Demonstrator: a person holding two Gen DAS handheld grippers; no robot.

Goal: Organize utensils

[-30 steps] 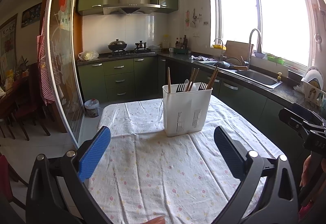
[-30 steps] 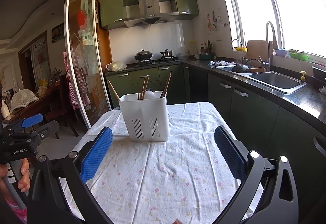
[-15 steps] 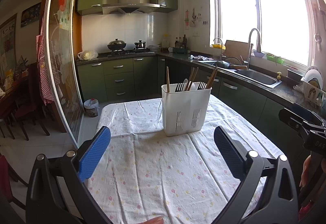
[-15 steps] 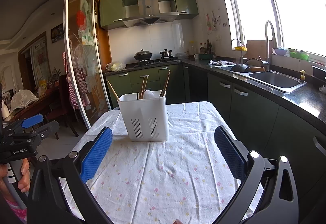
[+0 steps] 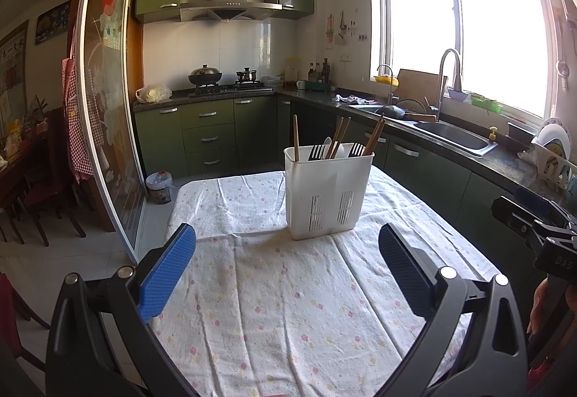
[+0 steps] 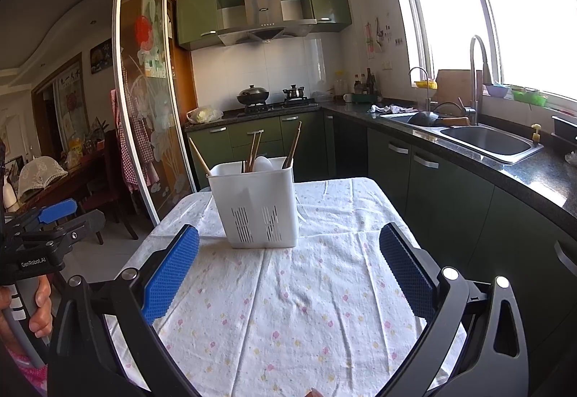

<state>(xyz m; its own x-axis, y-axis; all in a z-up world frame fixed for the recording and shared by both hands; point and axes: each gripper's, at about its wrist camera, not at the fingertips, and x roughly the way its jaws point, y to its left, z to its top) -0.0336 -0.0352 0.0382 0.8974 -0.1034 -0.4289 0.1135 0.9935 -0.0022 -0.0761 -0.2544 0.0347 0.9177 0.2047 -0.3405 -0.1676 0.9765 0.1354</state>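
Note:
A white slotted utensil holder (image 5: pixel 326 193) stands on the table with the flowered cloth (image 5: pixel 288 307). It holds wooden chopsticks (image 5: pixel 375 135), black forks (image 5: pixel 315 152) and a white spoon (image 5: pixel 328 144). It also shows in the right wrist view (image 6: pixel 258 204), with chopsticks (image 6: pixel 294 144) and the spoon (image 6: pixel 262 164). My left gripper (image 5: pixel 286 261) is open and empty, held above the cloth short of the holder. My right gripper (image 6: pixel 288 263) is open and empty, also short of the holder.
Green cabinets and a dark counter with a sink (image 5: pixel 454 137) run along the right of the table. A stove with pots (image 5: pixel 205 76) is at the back. A glass sliding door (image 5: pixel 108 108) stands to the left. The other gripper shows at each view's edge (image 6: pixel 39 238).
Both grippers stay open and nearly still. The views have drifted only slightly; the holder sits in the same place.

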